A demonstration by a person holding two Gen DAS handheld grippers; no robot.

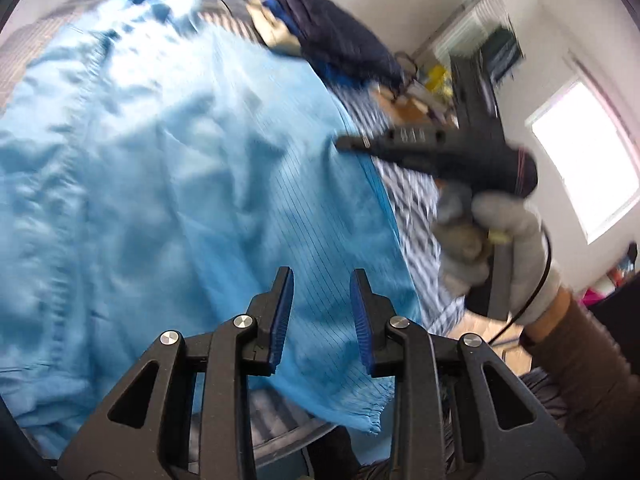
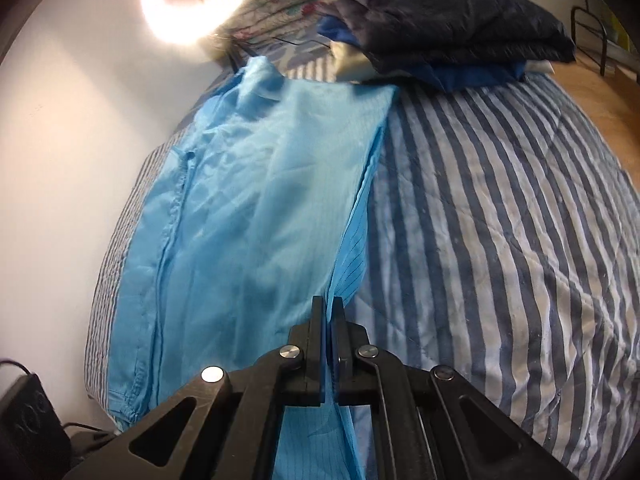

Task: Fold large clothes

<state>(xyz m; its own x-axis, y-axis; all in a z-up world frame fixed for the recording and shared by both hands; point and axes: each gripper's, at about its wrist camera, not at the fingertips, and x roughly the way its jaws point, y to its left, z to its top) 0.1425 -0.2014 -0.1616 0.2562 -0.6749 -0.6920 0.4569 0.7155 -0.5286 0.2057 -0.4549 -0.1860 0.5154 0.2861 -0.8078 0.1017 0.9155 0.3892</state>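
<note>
Garment: light blue garment (image 1: 192,168) spread wide over the bed, creased, fine dark pinstripes on its near right part; gathered cuff or hem at the lower right edge
Bed: striped cover (image 1: 416,204) showing to the right of the garment
Left gripper (image 1: 322,280): jaws parted, blue pads, nothing between them; it hangs over the garment
Right gripper (image 1: 404,140): black, blurred, at the garment's right edge; jaw state unclear here
Hand (image 1: 492,236): grey glove, gripping the right gripper's handle; brown sleeve (image 1: 580,344) behind
Pile: dark folded clothes (image 1: 340,32) at the far end
Window (image 1: 588,168): bright, on the right wall
</note>
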